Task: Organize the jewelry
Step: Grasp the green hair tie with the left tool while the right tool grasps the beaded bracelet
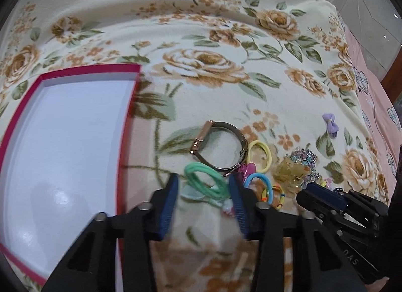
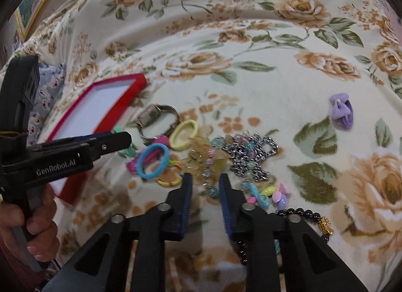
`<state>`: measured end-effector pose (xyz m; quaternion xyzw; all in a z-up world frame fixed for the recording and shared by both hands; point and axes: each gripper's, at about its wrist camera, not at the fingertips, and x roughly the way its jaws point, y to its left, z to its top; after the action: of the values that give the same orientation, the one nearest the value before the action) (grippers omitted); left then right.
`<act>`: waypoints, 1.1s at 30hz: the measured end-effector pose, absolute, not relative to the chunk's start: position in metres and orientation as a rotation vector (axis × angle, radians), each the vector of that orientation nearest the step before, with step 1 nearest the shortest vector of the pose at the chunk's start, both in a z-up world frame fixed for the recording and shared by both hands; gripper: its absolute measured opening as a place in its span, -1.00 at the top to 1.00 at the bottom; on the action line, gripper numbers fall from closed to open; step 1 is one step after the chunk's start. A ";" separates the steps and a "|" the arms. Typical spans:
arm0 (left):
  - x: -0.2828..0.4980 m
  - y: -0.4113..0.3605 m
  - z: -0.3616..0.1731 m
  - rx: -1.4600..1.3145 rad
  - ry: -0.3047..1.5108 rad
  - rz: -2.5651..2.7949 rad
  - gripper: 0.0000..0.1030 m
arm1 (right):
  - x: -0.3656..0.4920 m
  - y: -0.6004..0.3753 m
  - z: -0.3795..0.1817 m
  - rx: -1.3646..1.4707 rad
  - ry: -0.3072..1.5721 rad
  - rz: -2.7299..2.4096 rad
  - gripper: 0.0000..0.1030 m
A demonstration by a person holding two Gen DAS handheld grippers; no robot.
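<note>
The left gripper (image 1: 203,186) is straddling the green hair ties (image 1: 206,181), apparently not pinching yet, while the right gripper (image 2: 205,183) is nearly clenching around a beaded strand (image 2: 209,173), with the red-rimmed box (image 1: 62,141) sitting empty and everything waiting heaped on the floral blanket (image 1: 201,40).

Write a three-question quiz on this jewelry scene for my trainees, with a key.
1. True or false: the red box already holds jewelry.
2. What lies between the fingers of the left tongs? A) green hair ties B) watch C) black bead bracelet
3. Which item lies alone, off to the right of the heap?

Key: 1 false, only its white inside shows; 2 A; 3 the purple bow.
</note>
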<state>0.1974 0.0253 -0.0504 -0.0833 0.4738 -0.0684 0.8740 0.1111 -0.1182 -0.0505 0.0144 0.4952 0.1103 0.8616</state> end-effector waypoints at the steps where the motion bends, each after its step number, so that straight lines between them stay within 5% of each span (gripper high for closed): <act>1: 0.200 0.024 -0.053 -0.172 0.991 -0.151 0.54 | 0.112 -0.119 -0.051 0.028 1.039 0.226 0.85; 3: 0.203 0.021 -0.055 -0.164 0.990 -0.157 0.82 | 0.112 -0.122 -0.050 0.038 1.031 0.227 0.85; 6: 0.200 0.020 -0.054 -0.166 0.973 -0.171 0.96 | 0.110 -0.123 -0.044 0.047 1.006 0.237 0.86; 33: 0.097 0.105 0.012 -0.269 0.808 -0.120 1.00 | 0.104 -0.061 0.041 0.079 0.777 0.379 0.86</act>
<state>0.0968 0.1053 0.0117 -0.1304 0.3917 -0.0581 0.9089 0.1043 -0.0614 0.0414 0.0381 0.3763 0.1838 0.9073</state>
